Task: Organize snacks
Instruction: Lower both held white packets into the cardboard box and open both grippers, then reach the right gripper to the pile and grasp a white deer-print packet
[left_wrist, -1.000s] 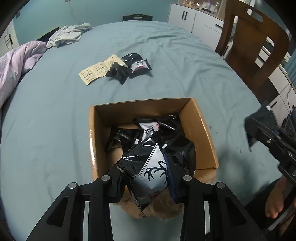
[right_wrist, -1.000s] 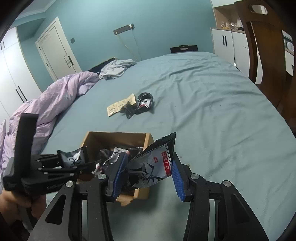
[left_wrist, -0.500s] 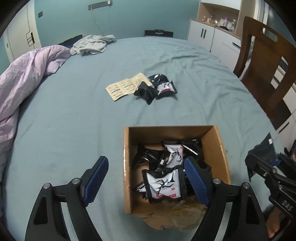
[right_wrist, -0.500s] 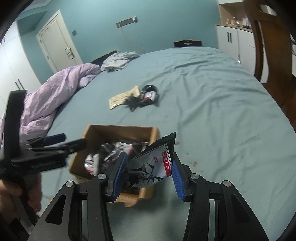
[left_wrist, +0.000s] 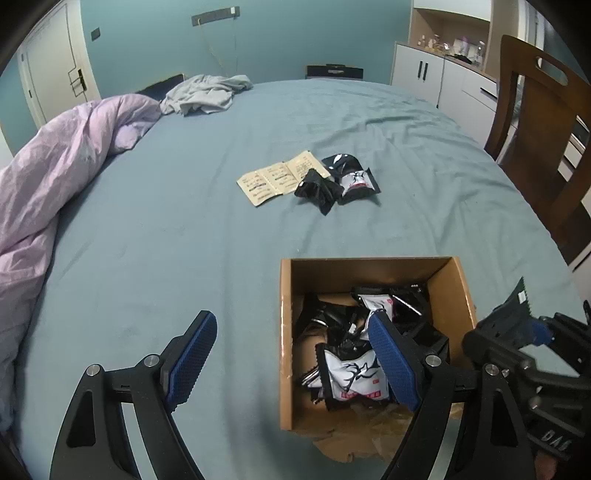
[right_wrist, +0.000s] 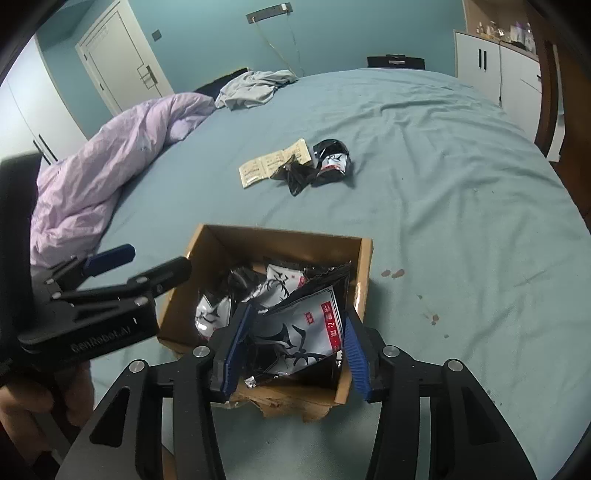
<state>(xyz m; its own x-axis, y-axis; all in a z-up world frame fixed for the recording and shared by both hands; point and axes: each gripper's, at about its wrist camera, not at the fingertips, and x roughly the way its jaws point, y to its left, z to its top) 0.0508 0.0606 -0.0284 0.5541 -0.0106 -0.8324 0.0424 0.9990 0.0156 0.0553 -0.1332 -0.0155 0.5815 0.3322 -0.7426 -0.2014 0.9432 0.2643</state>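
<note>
a bed with a blue-green sheet (left_wrist: 184, 229) carries everything. near its front edge sits an open cardboard box (left_wrist: 286, 332). farther back lie a beige leaflet (left_wrist: 275, 179) and, touching it, a small heap of black snack packets (left_wrist: 338, 182). a lilac duvet (left_wrist: 55, 173) is bunched along the left side, and a grey garment (left_wrist: 207, 92) lies crumpled at the far end

Black-white snack packets (left_wrist: 352, 376) in cardboard box (left_wrist: 286, 332)
</note>
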